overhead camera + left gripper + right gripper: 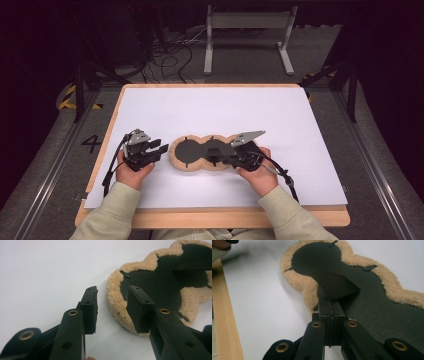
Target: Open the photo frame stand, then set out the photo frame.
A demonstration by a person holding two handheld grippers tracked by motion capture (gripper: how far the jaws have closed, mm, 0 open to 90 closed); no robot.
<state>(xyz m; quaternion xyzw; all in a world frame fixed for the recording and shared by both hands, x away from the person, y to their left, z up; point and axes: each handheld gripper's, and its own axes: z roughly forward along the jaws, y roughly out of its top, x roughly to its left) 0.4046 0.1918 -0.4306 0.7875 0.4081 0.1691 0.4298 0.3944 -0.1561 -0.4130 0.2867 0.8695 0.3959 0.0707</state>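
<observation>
A three-lobed black pad with a tan fleece rim [192,152] lies flat on the white table top, near its front. My left gripper [161,148] stands open just off the pad's left end. In the left gripper view its jaws [112,290] frame the fleece edge [115,295] without touching it. My right gripper [216,159] comes in from the right over the pad's middle. In the right gripper view it [329,303] is shut on a thin black flap [337,283] lifted off the pad's black face [382,307].
White sheet [225,107] covers a wooden table, whose bare wooden edge [215,217] runs along the front. Behind the table are a white metal frame [247,22] and loose cables [170,55] on the floor. A cream sleeve [219,251] shows at the right gripper view's top left.
</observation>
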